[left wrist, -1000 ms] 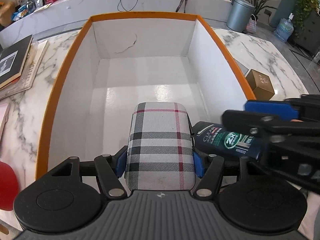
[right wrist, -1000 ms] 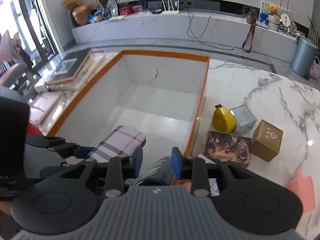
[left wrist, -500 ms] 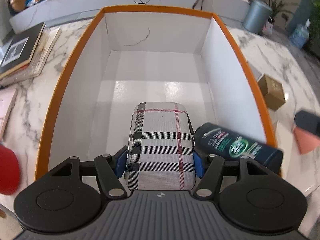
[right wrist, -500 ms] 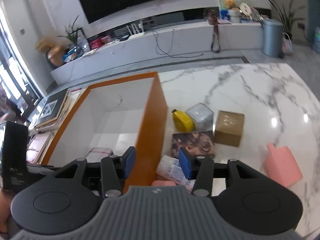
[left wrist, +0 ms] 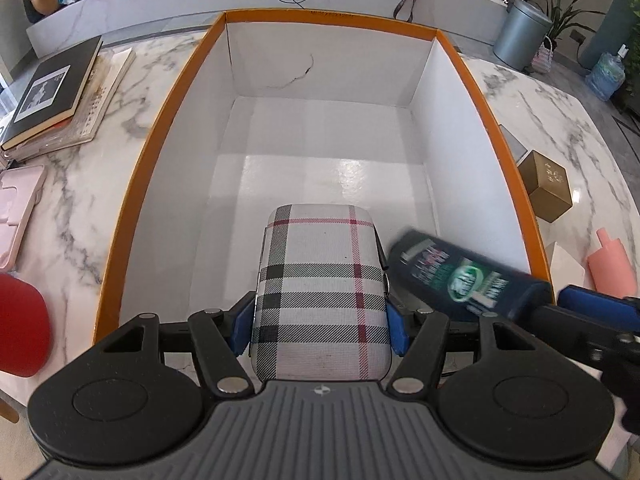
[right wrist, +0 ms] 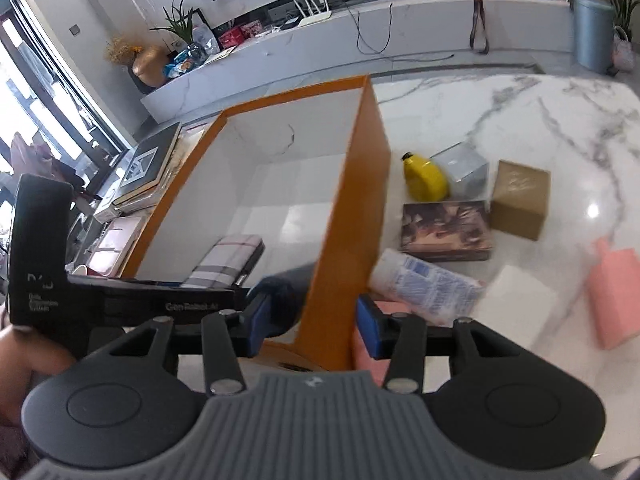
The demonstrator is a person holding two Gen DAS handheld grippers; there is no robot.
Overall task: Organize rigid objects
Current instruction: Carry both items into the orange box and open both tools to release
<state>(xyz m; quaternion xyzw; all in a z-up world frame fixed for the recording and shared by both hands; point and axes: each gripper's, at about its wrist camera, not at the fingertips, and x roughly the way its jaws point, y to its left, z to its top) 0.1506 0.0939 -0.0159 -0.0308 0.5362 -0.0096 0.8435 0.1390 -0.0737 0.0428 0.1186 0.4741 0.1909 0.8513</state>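
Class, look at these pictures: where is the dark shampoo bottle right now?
In the left wrist view, the shampoo bottle lies tilted in the orange-rimmed box's near right corner, beside the plaid case.

Bright daylight fills the room, coming from tall windows [right wrist: 60, 92] at the left of the right wrist view, where the panes are blown out to white. The marble counter [right wrist: 520, 120] shines, with a small hot spot of glare near its right side. The white floor of the orange-rimmed box [left wrist: 332, 176] carries a soft glossy reflection, and its walls cast only faint shadows. Both views bend strongly at the edges, curving straight lines, with dark corners. A dark bottle [left wrist: 460, 280] is smeared by motion blur; the wrapped white packet [right wrist: 428, 284] looks soft too.
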